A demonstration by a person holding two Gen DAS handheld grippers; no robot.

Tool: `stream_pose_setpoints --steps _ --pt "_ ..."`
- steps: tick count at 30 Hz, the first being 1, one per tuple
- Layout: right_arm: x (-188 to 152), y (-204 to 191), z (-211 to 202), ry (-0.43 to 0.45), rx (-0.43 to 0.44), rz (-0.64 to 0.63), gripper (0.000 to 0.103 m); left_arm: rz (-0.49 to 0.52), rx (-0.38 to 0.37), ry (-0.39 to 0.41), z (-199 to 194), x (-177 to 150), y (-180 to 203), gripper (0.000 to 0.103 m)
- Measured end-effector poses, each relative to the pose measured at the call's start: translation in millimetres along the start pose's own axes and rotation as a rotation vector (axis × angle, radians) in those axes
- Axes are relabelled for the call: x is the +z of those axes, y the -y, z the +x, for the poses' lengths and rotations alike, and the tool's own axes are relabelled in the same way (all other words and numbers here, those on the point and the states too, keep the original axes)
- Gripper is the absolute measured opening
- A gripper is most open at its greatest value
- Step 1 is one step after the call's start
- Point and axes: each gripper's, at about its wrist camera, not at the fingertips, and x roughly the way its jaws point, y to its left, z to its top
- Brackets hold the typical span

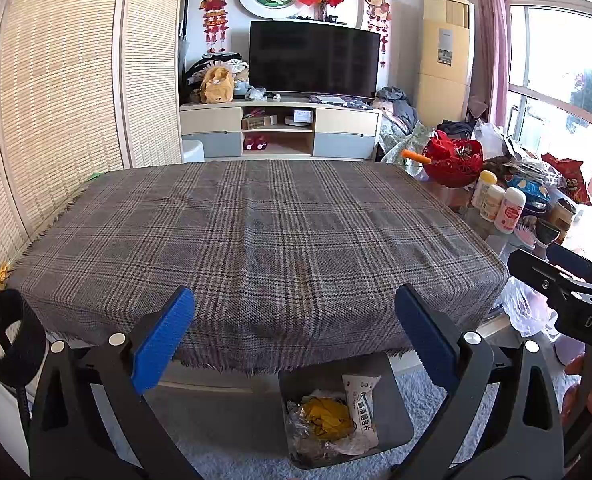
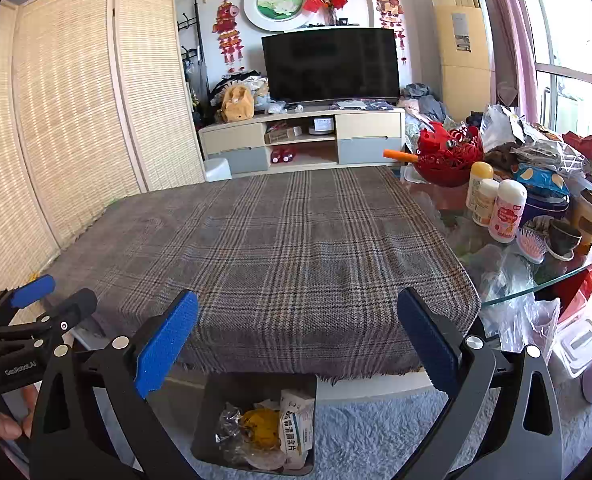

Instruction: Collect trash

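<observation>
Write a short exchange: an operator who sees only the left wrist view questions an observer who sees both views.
Operator: Only part of the right gripper shows at my edge. Is it holding anything?
Observer: No. The right gripper stands wide open, with nothing between its pads, above the bin.
Operator: That gripper blocks the floor to the right of the table. What is there?
Observer: A white lidded plastic box sits on the floor, lower than the glass tabletop.
</observation>
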Motion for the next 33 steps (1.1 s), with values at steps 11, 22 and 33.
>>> stream_pose_setpoints --steps 11,22,33 --pt "-0.4 -0.8 -0.1 -0.001 0.003 0.005 0.100 -0.005 0.002 -0.002 0.3 0.6 0.1 0.095" --pt "-0.4 -1.8 -0.6 0.001 0.002 0.006 0.100 -0.011 0.007 0.002 -0.5 0.8 0.9 0.095" --pt "-1.2 1.6 0.1 -0.003 0.000 0.001 0.100 -0.057 0.018 0.007 -0.8 2.2 -3.1 0.095"
